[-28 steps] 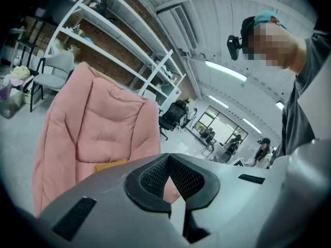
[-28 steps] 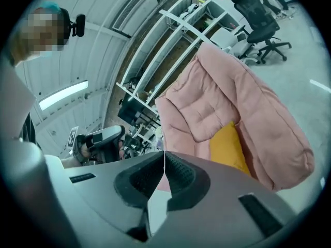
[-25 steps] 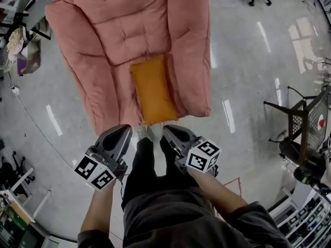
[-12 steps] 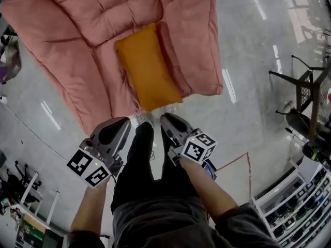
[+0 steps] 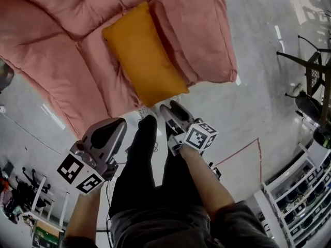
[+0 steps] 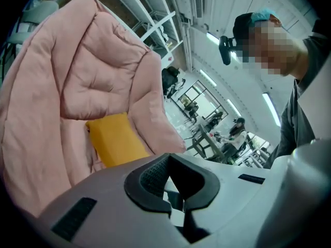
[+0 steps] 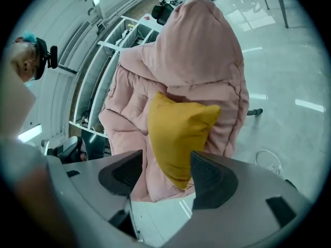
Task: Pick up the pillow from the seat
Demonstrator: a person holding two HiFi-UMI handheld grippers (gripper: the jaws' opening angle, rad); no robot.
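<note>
Oblong mustard-yellow fabric pillow (image 5: 142, 53): lies on quilted pink padded seat (image 5: 62, 61), now nearer the grippers. Right gripper (image 7: 165, 169): jaws just opened wide, empty, apparently readying a grasp. Left gripper (image 6: 169, 174): jaws together, empty.

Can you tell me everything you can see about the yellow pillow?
The pillow is plain mustard yellow, long and rectangular, plump, with pointed corners, and looks like soft cloth. It lies lengthwise in the dip of the pink seat, between the seat's puffy sides, with its near end reaching the front edge. Only the seat touches it. The right tongs have just been opening. They face that near end and do not press on it.
</note>
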